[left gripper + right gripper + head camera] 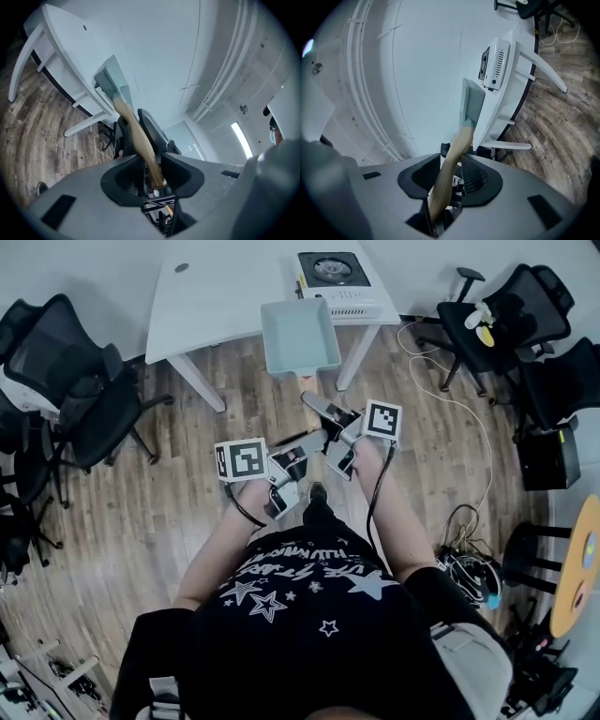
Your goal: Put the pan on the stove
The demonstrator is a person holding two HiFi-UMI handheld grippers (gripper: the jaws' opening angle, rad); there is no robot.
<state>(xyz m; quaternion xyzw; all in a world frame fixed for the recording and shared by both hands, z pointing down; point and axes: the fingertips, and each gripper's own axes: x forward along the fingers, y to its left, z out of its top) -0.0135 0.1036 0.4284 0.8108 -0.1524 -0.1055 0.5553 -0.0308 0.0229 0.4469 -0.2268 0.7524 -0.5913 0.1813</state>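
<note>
A pale blue-grey square pan (pixel 300 334) hangs in the air in front of me, over the near edge of the white table (pixel 216 296). Its wooden handle (pixel 138 140) runs back toward me. My left gripper (pixel 305 451) is shut on the handle's end, and my right gripper (pixel 328 427) is shut on the same handle (pixel 452 159) from the other side. The stove (pixel 336 282), a white single-burner unit, sits on the table just beyond the pan and slightly right. The right gripper view shows the pan (pixel 472 105) close beside the stove (pixel 493 65).
Black office chairs stand at the left (pixel 75 390) and the right (pixel 511 320). White cables (pixel 450 399) trail across the wooden floor at the right. A table leg (pixel 197 381) slants down near the pan. A round yellow table (pixel 581 568) is at the far right.
</note>
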